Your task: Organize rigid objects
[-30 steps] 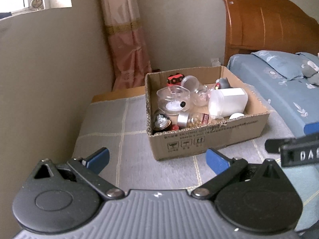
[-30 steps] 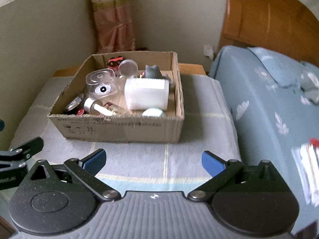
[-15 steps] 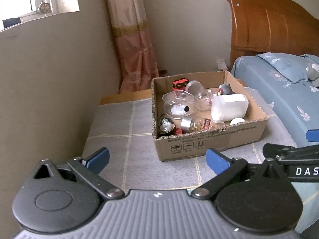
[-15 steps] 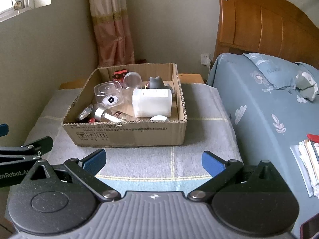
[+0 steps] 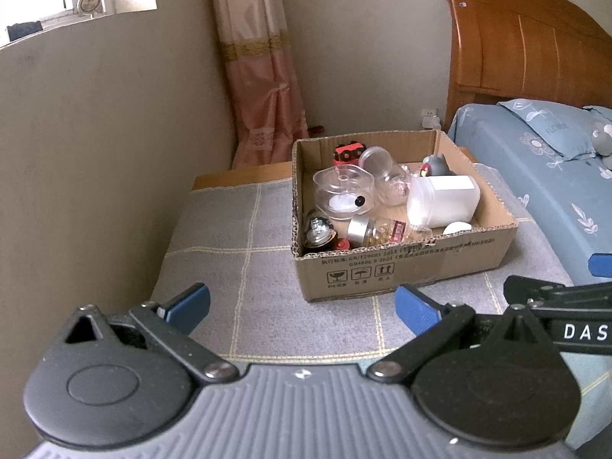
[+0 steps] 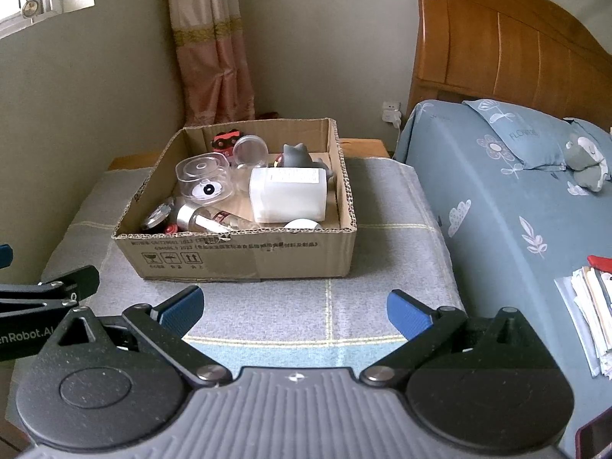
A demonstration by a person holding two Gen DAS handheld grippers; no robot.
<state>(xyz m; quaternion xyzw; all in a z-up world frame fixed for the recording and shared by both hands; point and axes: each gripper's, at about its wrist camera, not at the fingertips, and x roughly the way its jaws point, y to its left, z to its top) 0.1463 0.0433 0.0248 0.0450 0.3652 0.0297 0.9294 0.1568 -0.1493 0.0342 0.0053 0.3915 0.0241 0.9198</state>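
Note:
An open cardboard box (image 5: 405, 267) (image 6: 244, 258) stands on a grey checked cloth. It holds a white plastic jar (image 5: 443, 202) (image 6: 288, 195) on its side, a clear round container (image 5: 342, 191) (image 6: 204, 181), a glass bottle with a silver cap (image 5: 382, 229) (image 6: 202, 220), a grey cat figure (image 5: 438, 164) (image 6: 298, 155), a red toy (image 5: 346, 153) (image 6: 225, 141) and a clear jar (image 5: 376, 158) (image 6: 250, 149). My left gripper (image 5: 302, 306) and right gripper (image 6: 294, 306) are open and empty, well short of the box.
The cloth (image 5: 237, 252) (image 6: 390, 264) covers a low table against the left wall (image 5: 95, 153). A bed with blue sheets (image 6: 516, 210) and a wooden headboard (image 6: 497, 46) lies to the right. Papers (image 6: 593, 306) lie on the bed. A pink curtain (image 5: 264, 76) hangs behind.
Both grippers have pulled back and up from the box, so it looks smaller and farther. Both stay open and empty. The things in the box have not moved.

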